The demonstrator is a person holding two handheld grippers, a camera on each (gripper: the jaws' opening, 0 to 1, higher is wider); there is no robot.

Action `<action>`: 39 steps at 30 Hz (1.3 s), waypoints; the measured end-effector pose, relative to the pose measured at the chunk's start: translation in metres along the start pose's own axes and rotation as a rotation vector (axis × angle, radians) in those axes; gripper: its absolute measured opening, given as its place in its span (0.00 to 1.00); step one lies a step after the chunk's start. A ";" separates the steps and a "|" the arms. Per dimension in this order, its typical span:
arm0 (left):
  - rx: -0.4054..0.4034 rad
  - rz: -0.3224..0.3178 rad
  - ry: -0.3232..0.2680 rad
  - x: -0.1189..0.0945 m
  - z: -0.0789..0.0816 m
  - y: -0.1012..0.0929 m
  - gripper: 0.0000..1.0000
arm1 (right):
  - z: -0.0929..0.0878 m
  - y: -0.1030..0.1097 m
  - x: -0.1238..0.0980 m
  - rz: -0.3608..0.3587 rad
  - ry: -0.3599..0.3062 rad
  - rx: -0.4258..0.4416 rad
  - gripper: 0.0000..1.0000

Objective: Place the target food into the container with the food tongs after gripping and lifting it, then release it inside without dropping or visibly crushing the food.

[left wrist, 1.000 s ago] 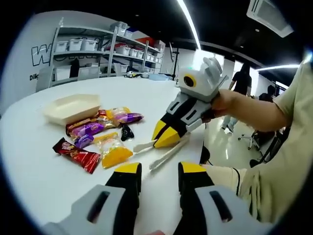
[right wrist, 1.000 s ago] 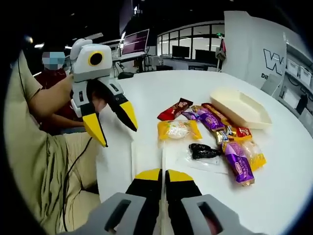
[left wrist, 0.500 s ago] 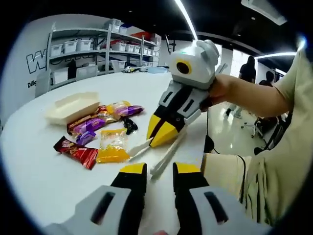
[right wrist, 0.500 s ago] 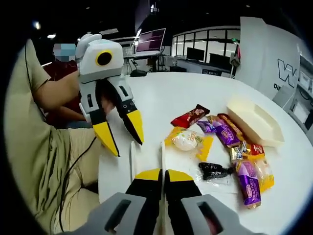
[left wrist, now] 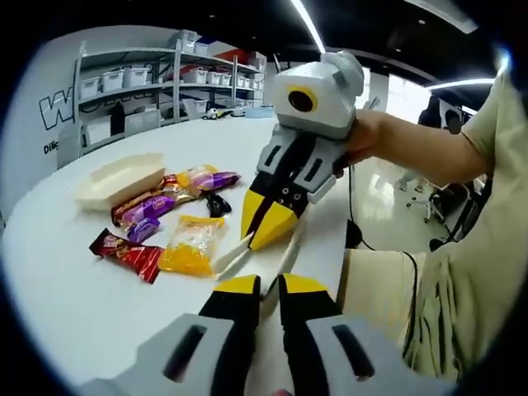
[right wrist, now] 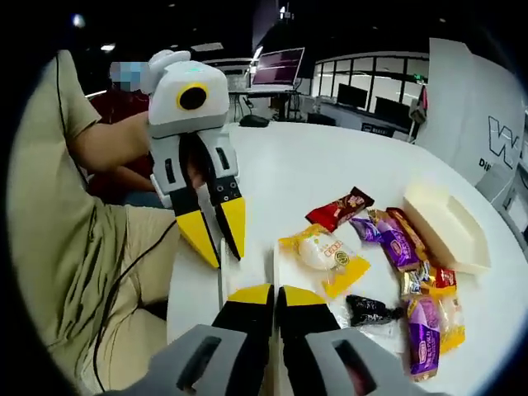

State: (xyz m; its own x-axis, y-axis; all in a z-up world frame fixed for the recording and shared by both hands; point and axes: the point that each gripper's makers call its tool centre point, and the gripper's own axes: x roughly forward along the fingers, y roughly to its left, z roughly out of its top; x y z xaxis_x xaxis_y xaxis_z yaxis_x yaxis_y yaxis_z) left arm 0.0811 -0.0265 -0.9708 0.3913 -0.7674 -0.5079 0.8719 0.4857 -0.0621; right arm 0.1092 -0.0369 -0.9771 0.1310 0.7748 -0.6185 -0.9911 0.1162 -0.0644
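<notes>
Both grippers meeting over white food tongs at the table's near edge.

Right gripper (right wrist: 274, 294) clenched on the food tongs (left wrist: 285, 249), yellow tips pressed together around the white arms; left gripper (left wrist: 270, 285) nearly closed at the tongs' other end, grip on them not clear. Beyond, on the white table (right wrist: 305, 161), yellow snack packet (right wrist: 326, 257) just past the tong tips, red wrapper (right wrist: 338, 208), purple wrappers (right wrist: 398, 243) and small black packet (right wrist: 370, 309) scattered beside it. Cream container (right wrist: 448, 227) at the far side of the pile, nothing inside.
</notes>
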 end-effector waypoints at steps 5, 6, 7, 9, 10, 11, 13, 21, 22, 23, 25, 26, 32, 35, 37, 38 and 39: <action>0.000 0.003 0.001 -0.001 -0.001 0.002 0.07 | 0.001 -0.001 0.003 0.016 0.000 0.002 0.00; -0.002 0.001 0.000 -0.001 -0.001 0.001 0.07 | 0.002 -0.001 0.003 0.020 -0.002 0.009 0.00; -0.003 -0.003 0.000 -0.001 -0.001 0.001 0.07 | 0.002 -0.002 0.003 0.022 -0.007 0.018 0.00; -0.001 -0.003 -0.002 -0.001 -0.001 0.001 0.07 | 0.004 -0.001 0.003 0.026 -0.018 0.027 0.00; -0.004 -0.006 -0.003 -0.001 -0.001 0.001 0.06 | 0.008 -0.001 0.003 0.028 -0.036 0.040 0.00; -0.004 -0.006 -0.004 -0.001 -0.001 0.000 0.06 | 0.012 -0.001 0.002 0.033 -0.051 0.056 0.03; -0.005 -0.006 -0.004 -0.001 -0.001 0.000 0.07 | 0.024 -0.007 0.000 0.033 -0.111 0.102 0.03; -0.011 -0.004 -0.009 0.000 -0.001 0.000 0.07 | 0.033 -0.029 0.014 -0.037 -0.115 0.084 0.03; -0.013 -0.004 -0.010 0.000 -0.001 0.000 0.07 | 0.034 -0.030 0.015 -0.039 -0.115 0.083 0.03; -0.014 -0.003 -0.010 0.000 -0.001 0.000 0.07 | 0.034 -0.030 0.017 -0.041 -0.113 0.079 0.03; -0.016 -0.003 -0.011 0.000 -0.001 0.000 0.07 | 0.034 -0.032 0.019 -0.050 -0.101 0.061 0.03; -0.017 -0.004 -0.012 0.000 -0.001 0.000 0.07 | 0.034 -0.033 0.020 -0.055 -0.099 0.049 0.04; -0.023 -0.002 -0.015 0.000 -0.001 0.000 0.06 | 0.029 -0.045 0.017 -0.094 -0.076 0.017 0.04; -0.025 0.000 -0.012 0.002 -0.002 0.000 0.07 | 0.026 -0.054 0.014 -0.112 -0.074 0.023 0.04; -0.027 0.001 -0.011 0.002 -0.003 0.001 0.07 | 0.025 -0.058 0.013 -0.120 -0.075 0.029 0.04; -0.030 0.002 -0.012 0.003 -0.003 0.001 0.07 | 0.024 -0.060 0.012 -0.125 -0.075 0.033 0.04; -0.034 0.002 -0.013 0.003 -0.003 0.001 0.07 | 0.024 -0.062 0.012 -0.131 -0.075 0.036 0.04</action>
State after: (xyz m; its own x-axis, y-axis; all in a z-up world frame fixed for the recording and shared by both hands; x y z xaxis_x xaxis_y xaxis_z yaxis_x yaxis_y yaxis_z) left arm 0.0821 -0.0271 -0.9743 0.3968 -0.7720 -0.4966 0.8608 0.5008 -0.0906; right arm 0.1725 -0.0201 -0.9617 0.2622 0.7957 -0.5459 -0.9641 0.2409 -0.1120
